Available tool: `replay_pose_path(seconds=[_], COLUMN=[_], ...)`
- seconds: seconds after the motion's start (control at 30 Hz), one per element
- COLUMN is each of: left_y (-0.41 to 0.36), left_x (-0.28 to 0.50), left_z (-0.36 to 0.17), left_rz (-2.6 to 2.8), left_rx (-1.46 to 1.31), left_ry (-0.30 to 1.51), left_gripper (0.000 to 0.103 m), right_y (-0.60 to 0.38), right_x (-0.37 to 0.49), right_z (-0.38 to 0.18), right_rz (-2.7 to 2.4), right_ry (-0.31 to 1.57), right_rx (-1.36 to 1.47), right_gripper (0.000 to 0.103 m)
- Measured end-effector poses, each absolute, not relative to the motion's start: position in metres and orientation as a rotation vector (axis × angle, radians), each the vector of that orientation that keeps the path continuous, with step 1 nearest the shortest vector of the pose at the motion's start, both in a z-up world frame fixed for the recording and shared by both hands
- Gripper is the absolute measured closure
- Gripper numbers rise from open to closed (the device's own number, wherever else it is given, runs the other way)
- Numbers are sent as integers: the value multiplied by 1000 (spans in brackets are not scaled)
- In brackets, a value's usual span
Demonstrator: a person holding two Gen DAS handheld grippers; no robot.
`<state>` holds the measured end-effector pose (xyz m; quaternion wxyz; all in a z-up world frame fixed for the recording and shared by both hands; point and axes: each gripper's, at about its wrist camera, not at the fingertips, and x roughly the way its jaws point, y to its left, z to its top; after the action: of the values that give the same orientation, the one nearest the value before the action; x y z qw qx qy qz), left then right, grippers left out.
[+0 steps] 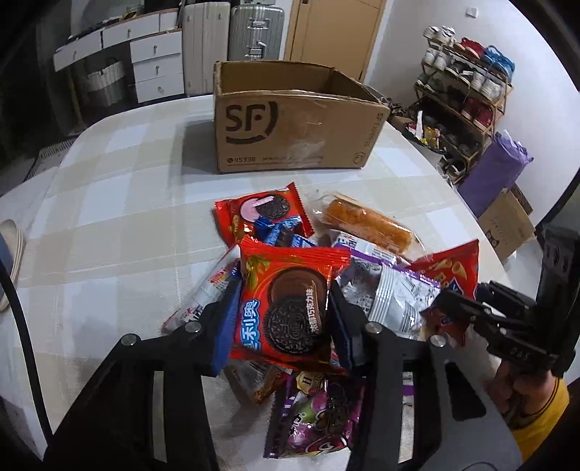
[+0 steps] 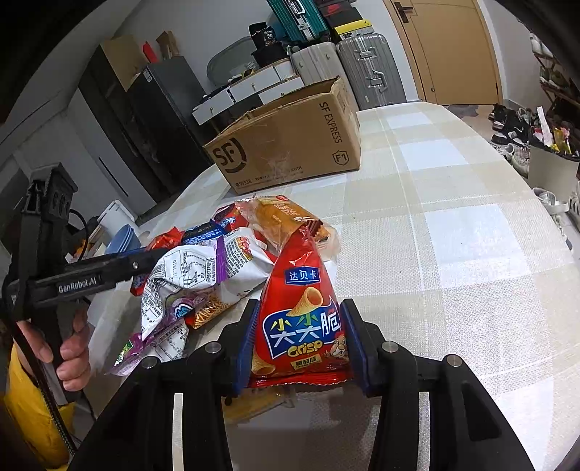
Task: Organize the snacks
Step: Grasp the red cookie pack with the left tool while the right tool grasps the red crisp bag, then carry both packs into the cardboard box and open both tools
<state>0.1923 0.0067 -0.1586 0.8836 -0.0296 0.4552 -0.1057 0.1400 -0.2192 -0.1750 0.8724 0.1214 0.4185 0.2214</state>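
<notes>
The left gripper (image 1: 282, 319) clamps a red cookie packet (image 1: 288, 308); the right gripper (image 2: 299, 344) clamps a red crisp bag (image 2: 302, 319). Both look light, crinkly and crushable. A cardboard box (image 1: 290, 123) sits ahead.

Crisp bag (image 2: 301, 322) between gripper (image 2: 299, 347) fingers

The left wrist camera looks forward and down from close above the snack pile (image 1: 308, 275), facing the SF cardboard box (image 1: 290, 119) head-on across the checked tablecloth (image 1: 108, 203). The right wrist camera sits low at the pile's (image 2: 217, 261) right edge, angled left toward the same box (image 2: 290, 141), seen corner-on. Both views share the pile, box, tablecloth and the silver suitcase (image 1: 255, 30) (image 2: 369, 69) behind; each also catches the other handheld gripper at its frame edge.
</notes>
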Motion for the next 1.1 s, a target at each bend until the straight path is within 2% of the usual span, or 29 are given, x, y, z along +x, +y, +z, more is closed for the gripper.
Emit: replay_pose_path(seconds=[0.53,1.1], left_y=[21,37], left_x=[162,93], left_z=[-143,-86], left_rz=[-195,-187], left_rx=[-79,-133], left_ry=[899,788], left_gripper=[61,61], right_y=[-229,-204], right_x=[134,73], right_z=[-172,-83], right_rz=[446,503], right_ry=[826,635], right_rx=[296,251], right_gripper=[59,59])
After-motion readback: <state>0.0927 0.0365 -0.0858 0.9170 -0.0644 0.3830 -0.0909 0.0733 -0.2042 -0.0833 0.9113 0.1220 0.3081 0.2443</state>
